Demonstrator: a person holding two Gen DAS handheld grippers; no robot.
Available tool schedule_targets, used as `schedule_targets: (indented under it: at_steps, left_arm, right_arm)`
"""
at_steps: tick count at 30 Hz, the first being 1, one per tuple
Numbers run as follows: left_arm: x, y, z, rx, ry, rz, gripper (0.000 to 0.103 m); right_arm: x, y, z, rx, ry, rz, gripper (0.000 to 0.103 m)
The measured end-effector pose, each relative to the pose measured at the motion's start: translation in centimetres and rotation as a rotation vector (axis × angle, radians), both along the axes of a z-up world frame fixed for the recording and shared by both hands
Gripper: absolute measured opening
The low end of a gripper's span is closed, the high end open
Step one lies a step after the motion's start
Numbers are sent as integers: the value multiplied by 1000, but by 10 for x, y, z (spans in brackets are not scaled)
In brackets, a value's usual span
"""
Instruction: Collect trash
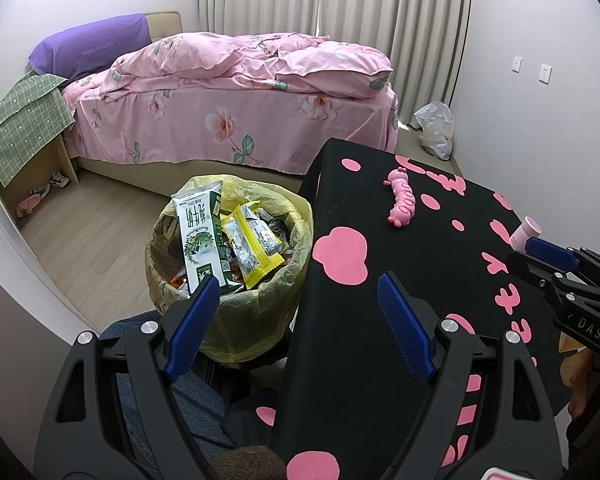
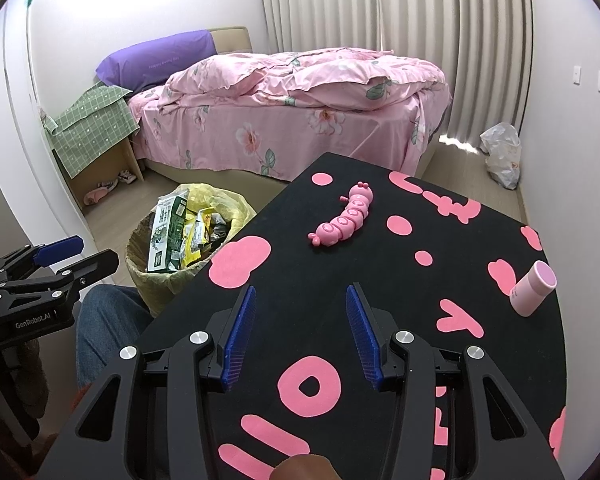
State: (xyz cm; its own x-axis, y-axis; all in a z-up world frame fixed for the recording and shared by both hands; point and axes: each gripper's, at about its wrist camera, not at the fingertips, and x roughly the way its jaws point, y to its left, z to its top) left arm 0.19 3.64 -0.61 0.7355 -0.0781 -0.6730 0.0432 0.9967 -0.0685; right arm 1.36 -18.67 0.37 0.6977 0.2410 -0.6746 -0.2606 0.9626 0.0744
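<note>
Blue-padded left gripper (image 1: pixel 296 312) and right gripper (image 2: pixel 300 320) both stand open and empty above the black table (image 2: pixel 380 360); the trash bin (image 1: pixel 228 280) stands beside its left edge.

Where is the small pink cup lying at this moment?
In the right wrist view the pink cup lies on its side near the right edge of the black table, right of the pink caterpillar toy.

the bin (image 1: pixel 230 280) stands on the floor just left of the tabletop (image 1: pixel 380 320), holding a carton (image 1: pixel 200 236) and wrappers (image 1: pixel 256 244). on the tabletop lie a toy caterpillar (image 2: pixel 346 216) and, to its right, a tilted cup (image 2: pixel 532 288). the bed (image 1: pixel 228 120) stands behind.
</note>
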Motion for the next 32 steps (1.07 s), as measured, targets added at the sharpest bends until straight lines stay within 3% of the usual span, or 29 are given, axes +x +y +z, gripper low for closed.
schedule_targets:
  at_steps: [22,28,32]
  left_arm:
    - [-5,-1,6,71,-42,-2,77]
    - [4,-4,-1,15,3,-13,77]
    - [23,-30,-25,-4,27,-55,78]
  right_arm:
    - [0,0,-1,-2,0,1,45]
    - [0,-3,-11,-25,11,-14,45]
    - [5,-27,-40,-68,42,-89,45]
